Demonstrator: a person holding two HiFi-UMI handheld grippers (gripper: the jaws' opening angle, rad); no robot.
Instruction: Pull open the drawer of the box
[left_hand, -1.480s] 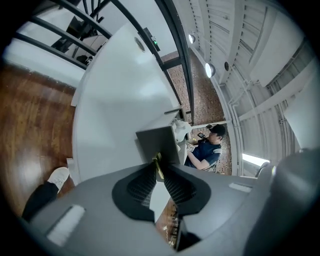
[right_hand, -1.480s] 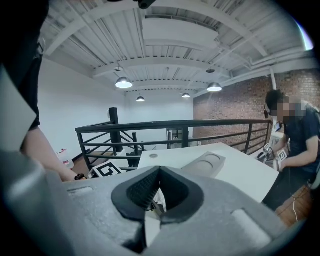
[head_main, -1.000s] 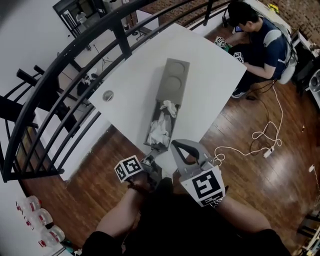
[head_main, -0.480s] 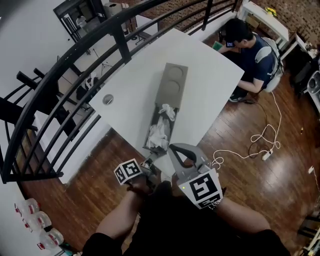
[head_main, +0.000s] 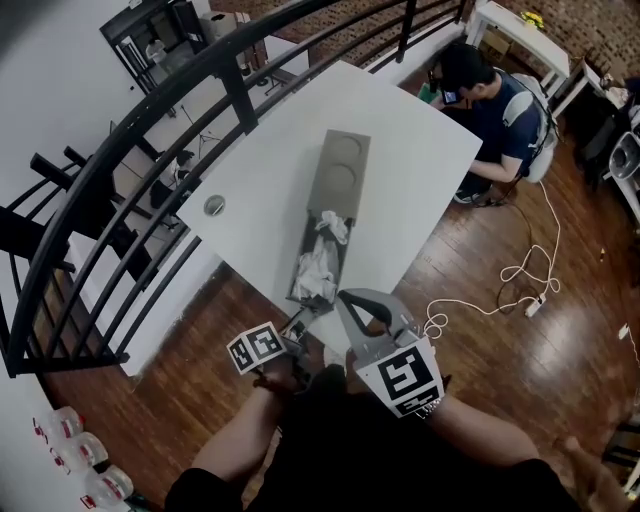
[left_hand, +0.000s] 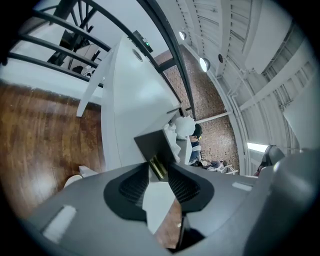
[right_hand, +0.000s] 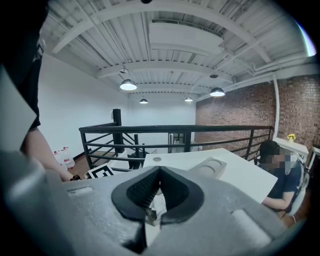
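A long grey box (head_main: 335, 170) with two round recesses lies on the white table (head_main: 420, 190). Its drawer (head_main: 318, 262) stands pulled out toward me, filled with crumpled white cloth (head_main: 316, 268). My left gripper (head_main: 300, 322) is at the drawer's front. In the left gripper view its jaws (left_hand: 159, 172) are opening, with the drawer's brass handle (left_hand: 157, 167) between them and a gap at the pads. The dark drawer front (left_hand: 152, 146) fills the space ahead. My right gripper (head_main: 347, 295) hovers just right of the drawer front, shut and empty (right_hand: 159, 172).
A person (head_main: 490, 100) sits at the table's far right corner. A black railing (head_main: 200, 95) curves round the table's left side. A white cable (head_main: 520, 272) trails over the wood floor at right. A round grommet (head_main: 214, 205) sits near the table's left edge.
The left gripper has drawn back slightly toward me from the drawer front. The drawer stays pulled out and the right gripper holds its place.
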